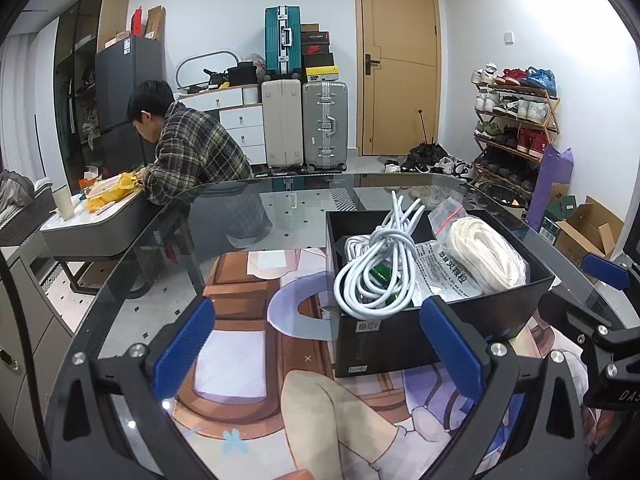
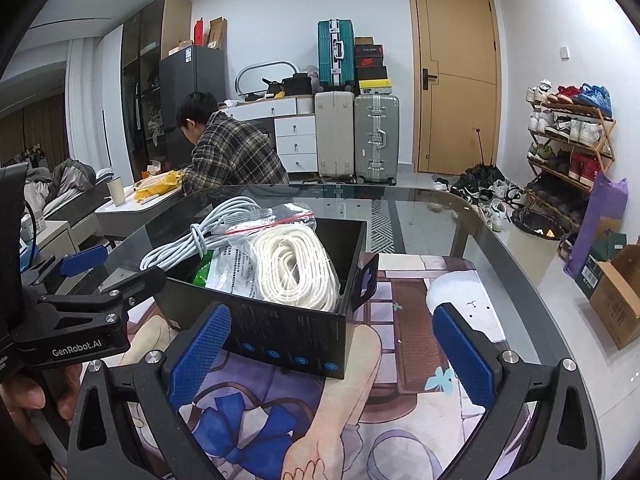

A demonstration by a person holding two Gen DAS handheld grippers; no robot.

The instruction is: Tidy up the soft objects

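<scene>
White walls, tan door (image 1: 398, 60), stacked suitcases (image 1: 304, 120), shoe rack (image 1: 514, 120), perhaps tiled floor.

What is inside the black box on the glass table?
The black box holds a coiled white cable, a cream rope bundle, a printed plastic bag and something green. Whatever lies beneath them is covered.

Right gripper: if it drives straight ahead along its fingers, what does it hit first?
Probably the near wall of the black box. The right gripper is open and empty, and that wall sits between its pads. Above the wall lies the white rope coil. Depth is uncertain.
</scene>
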